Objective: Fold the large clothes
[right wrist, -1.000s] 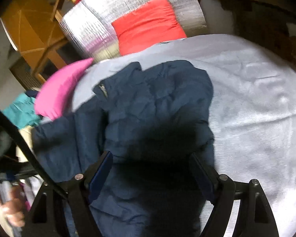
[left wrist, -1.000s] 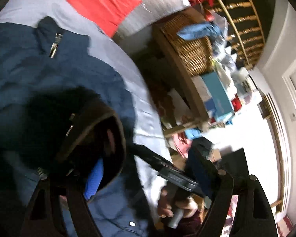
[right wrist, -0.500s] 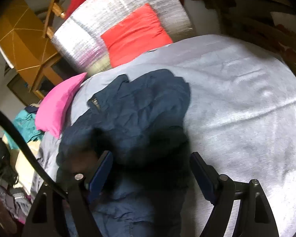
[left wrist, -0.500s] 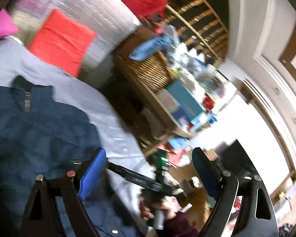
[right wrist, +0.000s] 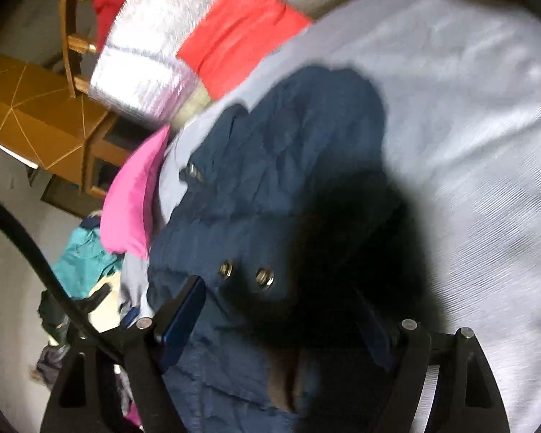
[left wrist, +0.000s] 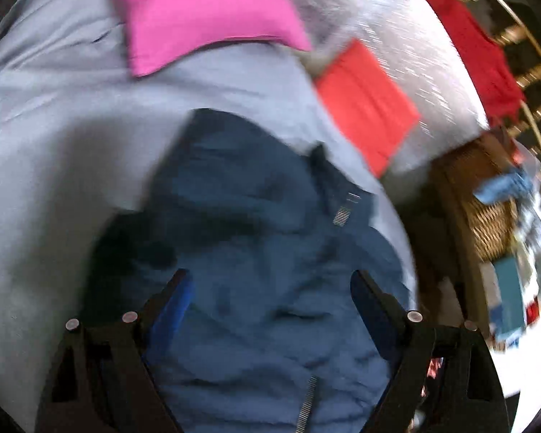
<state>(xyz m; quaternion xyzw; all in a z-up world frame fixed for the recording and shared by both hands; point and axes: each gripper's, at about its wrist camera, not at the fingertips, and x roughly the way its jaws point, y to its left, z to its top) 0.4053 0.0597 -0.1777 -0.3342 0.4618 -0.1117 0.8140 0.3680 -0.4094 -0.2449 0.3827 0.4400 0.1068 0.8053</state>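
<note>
- Navy quilted puffer jacket [left wrist: 270,252] lies partly bunched on pale grey bedsheet [left wrist: 54,144], collar toward pink pillow [left wrist: 198,11]
- Left gripper [left wrist: 270,288]: jaws spread, empty, above jacket
- Right gripper [right wrist: 281,306]: jaws spread, apparently empty; shadow obscures contact
- Handling: soft, bulky, light, probably slippery; grip seamed hem or snap-stud [right wrist: 265,277] edge
</note>
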